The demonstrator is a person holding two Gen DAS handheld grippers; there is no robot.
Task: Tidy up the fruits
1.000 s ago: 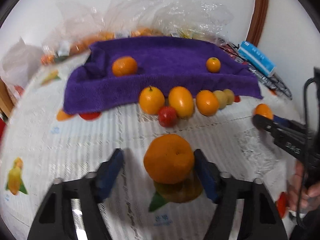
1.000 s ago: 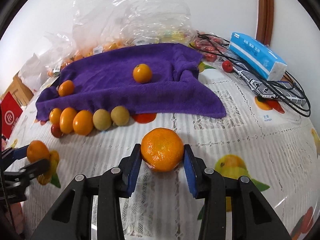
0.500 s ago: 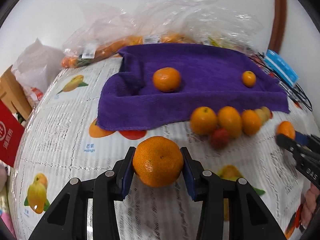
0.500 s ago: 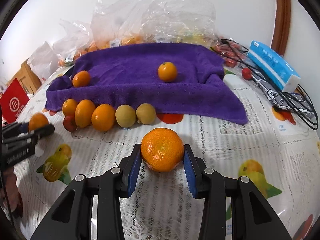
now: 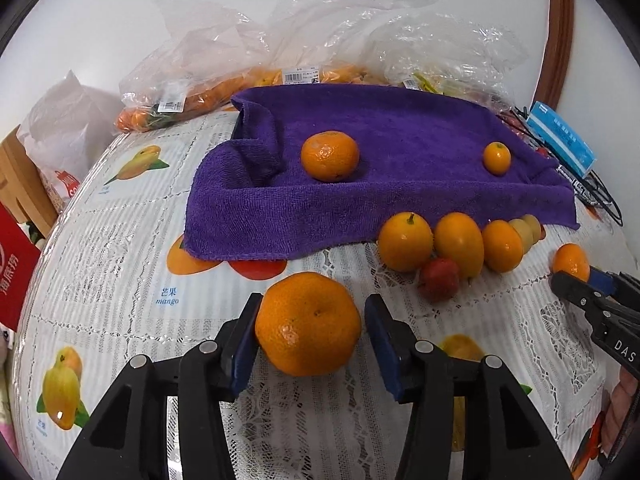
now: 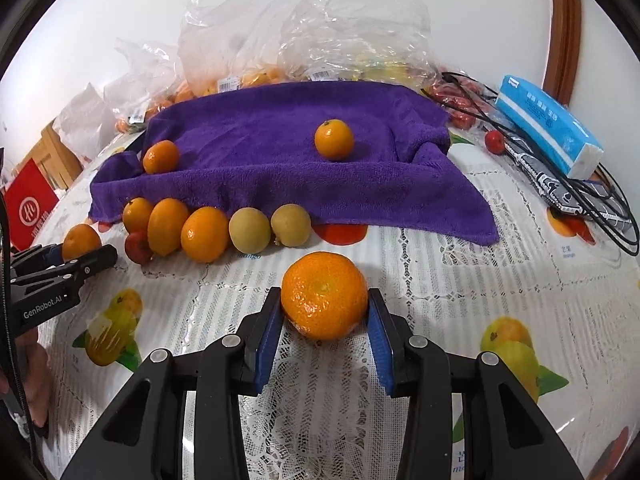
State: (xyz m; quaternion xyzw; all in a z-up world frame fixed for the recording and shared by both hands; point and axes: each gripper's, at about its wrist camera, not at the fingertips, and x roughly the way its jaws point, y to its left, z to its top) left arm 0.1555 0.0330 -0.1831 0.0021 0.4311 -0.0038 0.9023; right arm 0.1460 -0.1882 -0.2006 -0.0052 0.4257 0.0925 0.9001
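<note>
Inspector: On the left wrist view, the left gripper point(image 5: 310, 344) has a mandarin point(image 5: 308, 324) between its jaws; they are opening, the right pad clear of the peel, so it is being set on the table point(image 5: 120, 280) short of the purple towel point(image 5: 400, 184). Half a second earlier both pads pressed it.

Clerk: And the right wrist view?

Inspector: The right gripper point(image 6: 325, 322) clamps its own orange point(image 6: 324, 295) above the cloth-covered table, unchanged, apparently awaiting a place by the fruit row point(image 6: 204, 232).
</note>
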